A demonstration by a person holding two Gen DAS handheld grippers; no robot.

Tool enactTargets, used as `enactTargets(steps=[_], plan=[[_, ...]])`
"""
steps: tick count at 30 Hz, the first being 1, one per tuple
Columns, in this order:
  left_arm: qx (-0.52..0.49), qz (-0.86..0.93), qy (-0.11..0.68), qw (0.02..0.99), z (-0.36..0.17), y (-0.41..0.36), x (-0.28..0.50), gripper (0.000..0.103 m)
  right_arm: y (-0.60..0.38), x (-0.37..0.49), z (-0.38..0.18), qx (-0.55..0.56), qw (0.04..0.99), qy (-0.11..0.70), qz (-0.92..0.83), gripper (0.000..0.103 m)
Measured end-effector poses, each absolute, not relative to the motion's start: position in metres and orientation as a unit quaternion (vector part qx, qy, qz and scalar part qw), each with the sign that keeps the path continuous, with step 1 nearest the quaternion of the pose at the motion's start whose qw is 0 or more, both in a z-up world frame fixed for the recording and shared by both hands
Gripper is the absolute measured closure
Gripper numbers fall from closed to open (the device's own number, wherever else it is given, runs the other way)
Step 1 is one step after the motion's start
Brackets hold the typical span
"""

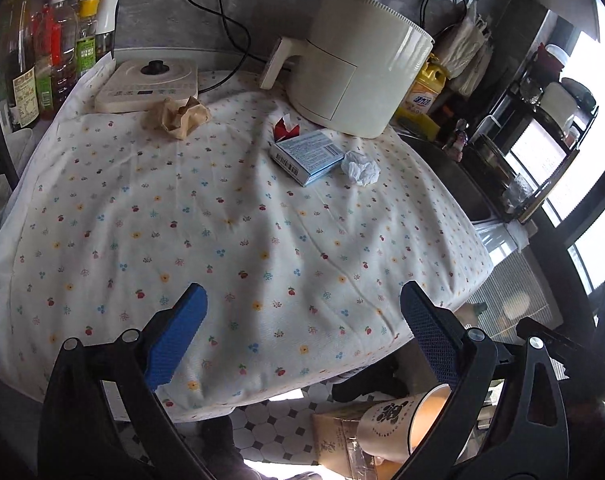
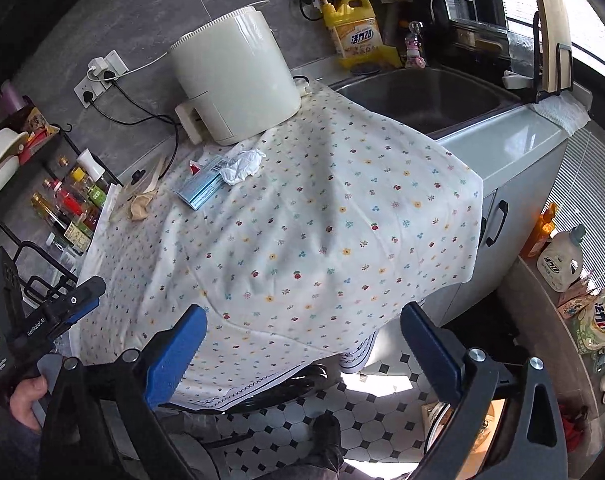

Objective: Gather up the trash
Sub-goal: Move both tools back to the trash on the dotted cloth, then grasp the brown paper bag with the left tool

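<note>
Two grippers, left gripper [image 1: 302, 344] and right gripper [image 2: 302, 344], hung spread and empty-handed above floral tablecloth [image 1: 222, 240], crumpled tissue [image 1: 360, 168] touched blue carton [image 1: 308, 156], brown paper wad [image 1: 178, 116] lay apart beside induction cooker [image 1: 146, 84].

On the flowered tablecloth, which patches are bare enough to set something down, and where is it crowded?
The near and middle stretch of the flowered tablecloth, from both open grippers up to the pale blue carton, is bare. The far strip is crowded: cream air fryer, crumpled white tissue, torn red wrapper, crumpled brown paper, cream induction hob.
</note>
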State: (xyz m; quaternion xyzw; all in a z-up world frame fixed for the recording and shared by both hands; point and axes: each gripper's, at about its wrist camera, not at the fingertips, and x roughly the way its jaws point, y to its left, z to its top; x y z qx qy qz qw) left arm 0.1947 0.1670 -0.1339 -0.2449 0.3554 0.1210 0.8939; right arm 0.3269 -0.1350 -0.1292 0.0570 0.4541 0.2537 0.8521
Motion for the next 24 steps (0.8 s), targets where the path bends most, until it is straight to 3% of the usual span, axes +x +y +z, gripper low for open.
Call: enactTargets(steps=[24], plan=[[-0.246,0.120,0.340,0.900,-0.136,0.316,0.266,0.007,0.004,0.374,-0.133,0.050,0.861,0.449,0.232,0.008]])
